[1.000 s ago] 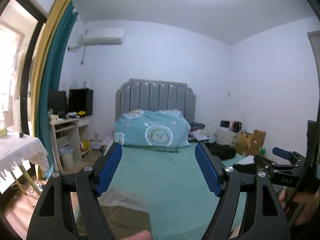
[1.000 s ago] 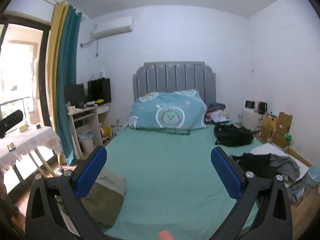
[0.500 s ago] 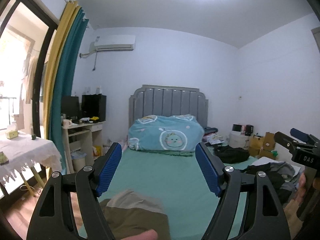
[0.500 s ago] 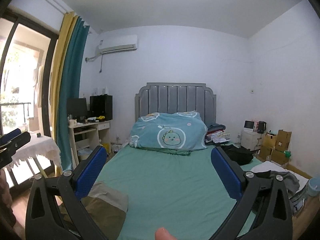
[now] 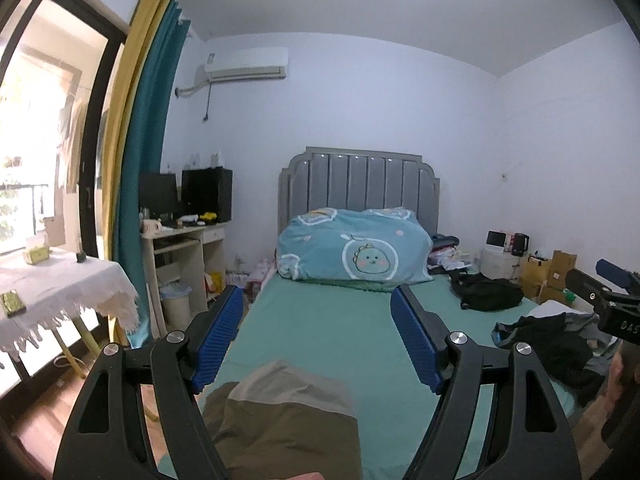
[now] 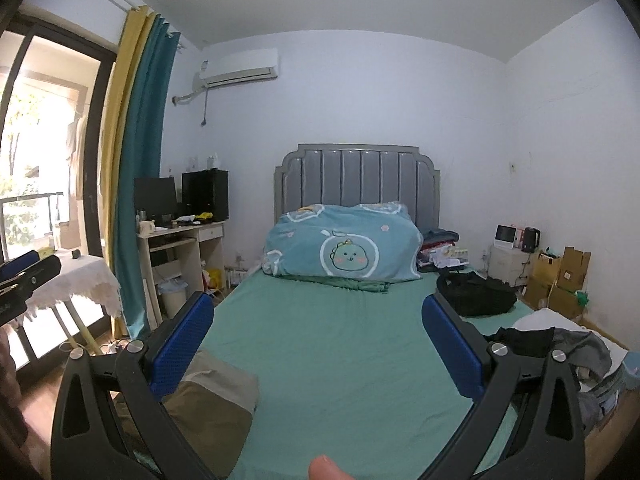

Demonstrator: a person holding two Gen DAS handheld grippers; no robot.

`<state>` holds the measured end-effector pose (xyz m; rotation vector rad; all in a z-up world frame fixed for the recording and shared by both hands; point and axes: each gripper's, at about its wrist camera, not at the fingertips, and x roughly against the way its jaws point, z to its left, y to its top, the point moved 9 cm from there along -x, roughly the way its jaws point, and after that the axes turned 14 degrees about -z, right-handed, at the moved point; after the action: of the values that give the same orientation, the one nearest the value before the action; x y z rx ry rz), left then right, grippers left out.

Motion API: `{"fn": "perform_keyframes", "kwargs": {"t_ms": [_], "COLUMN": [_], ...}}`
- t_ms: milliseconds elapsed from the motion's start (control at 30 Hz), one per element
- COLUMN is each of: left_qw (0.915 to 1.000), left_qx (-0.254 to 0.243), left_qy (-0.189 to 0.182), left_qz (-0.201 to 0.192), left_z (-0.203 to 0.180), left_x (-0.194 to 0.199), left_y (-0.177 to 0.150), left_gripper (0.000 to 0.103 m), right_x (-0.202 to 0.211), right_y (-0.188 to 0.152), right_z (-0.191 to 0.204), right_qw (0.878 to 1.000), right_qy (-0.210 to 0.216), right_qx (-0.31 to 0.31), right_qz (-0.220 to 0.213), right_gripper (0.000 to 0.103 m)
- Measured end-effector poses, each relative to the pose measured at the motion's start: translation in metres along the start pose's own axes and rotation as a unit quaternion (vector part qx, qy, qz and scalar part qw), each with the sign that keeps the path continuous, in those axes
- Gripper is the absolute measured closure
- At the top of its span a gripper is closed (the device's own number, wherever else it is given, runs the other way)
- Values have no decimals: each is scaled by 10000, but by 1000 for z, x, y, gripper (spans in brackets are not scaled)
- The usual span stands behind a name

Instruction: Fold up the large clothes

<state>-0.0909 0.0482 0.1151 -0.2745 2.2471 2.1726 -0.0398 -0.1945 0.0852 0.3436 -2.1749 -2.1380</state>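
A folded olive and khaki garment (image 5: 288, 420) lies on the near left corner of the green bed sheet (image 5: 328, 328). My left gripper (image 5: 316, 296) hovers over it, open, with nothing between its blue pads. In the right wrist view the same garment (image 6: 216, 396) sits low on the left, under the left finger. My right gripper (image 6: 318, 304) is open too, held over bare sheet (image 6: 332, 340). A heap of dark and grey clothes (image 5: 552, 340) (image 6: 560, 344) lies at the bed's right edge. Each gripper shows at the edge of the other's view.
A teal cartoon duvet (image 6: 344, 248) is bunched against the grey headboard, and a black bag (image 6: 476, 288) lies on the far right of the bed. A desk, a bin and a cloth-covered table (image 5: 60, 280) line the left side. Cardboard boxes (image 6: 564, 276) stand at the right wall.
The left wrist view has swung left, so the folded garment now lies centred below its fingers and looks larger. The right wrist view shifted slightly. Both grippers stayed open.
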Motion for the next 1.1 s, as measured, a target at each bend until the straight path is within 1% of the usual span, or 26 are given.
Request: {"fn": "perform_keyframes", "kwargs": {"t_ms": [167,567,1100], "left_qw": [10000,9999,9998], "left_qx": [-17,30,51], "left_qy": [-47,-149,-155], "left_qz": [66,59,66], "left_z": [-4,-5,-1], "left_x": [-6,-11,-15], "left_y": [-3,-3,-2], "left_gripper": [24,24,24], "right_x": [-3,-7,-8], "right_y": [-4,-5,-6], "right_z": [0,-3,4], "right_qw": [10000,9999,9998], "right_qy": [21,10,-20], "right_qx": [2,9,22], "right_qz": [78,132,173], "right_gripper": [1,1,1]}}
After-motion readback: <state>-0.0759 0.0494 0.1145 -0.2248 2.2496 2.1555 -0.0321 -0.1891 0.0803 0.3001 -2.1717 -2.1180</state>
